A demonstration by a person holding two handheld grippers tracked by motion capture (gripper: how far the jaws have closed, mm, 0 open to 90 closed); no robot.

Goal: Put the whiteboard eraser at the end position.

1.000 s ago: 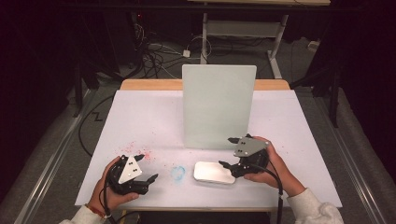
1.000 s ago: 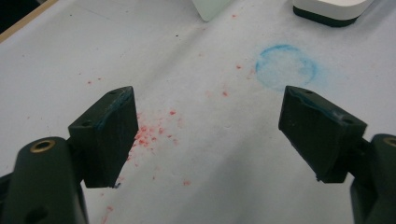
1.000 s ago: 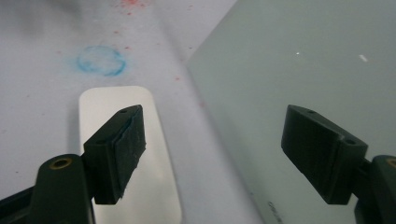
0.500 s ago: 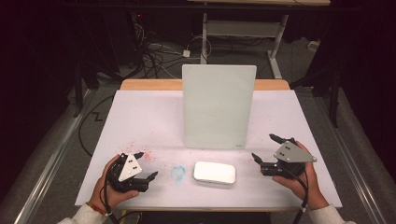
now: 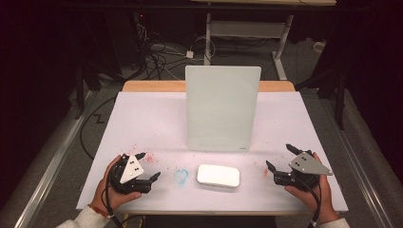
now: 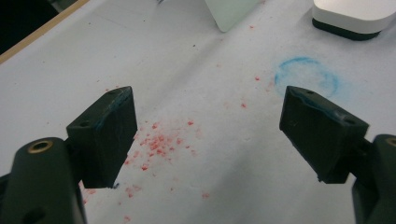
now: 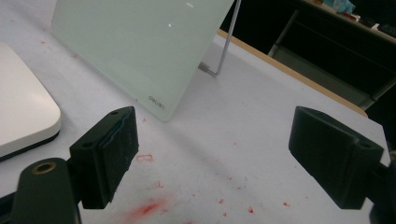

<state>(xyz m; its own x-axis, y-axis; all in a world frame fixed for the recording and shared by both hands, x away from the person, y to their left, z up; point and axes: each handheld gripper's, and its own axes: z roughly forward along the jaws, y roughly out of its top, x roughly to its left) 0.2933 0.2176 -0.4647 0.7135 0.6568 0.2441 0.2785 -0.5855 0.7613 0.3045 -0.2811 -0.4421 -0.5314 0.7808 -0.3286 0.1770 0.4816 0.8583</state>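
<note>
Now we are getting ready by the white box with both claws wide open.

We are holding the left gripper low over the white table cover, near the red crumbs and the blue ring mark. Its jaws are standing far apart and are gripping nothing. We are holding the right gripper on the other side, and its jaws are far apart too, with nothing between them. The white box is lying flat between the two grippers, just in front of the standing glass board, and not touching either claw. To do this well, we think we should be moving slowly, keeping a claw level with the box's side, and closing softly on its edges so it is not sliding away. We should be careful not to bump the board.
</note>
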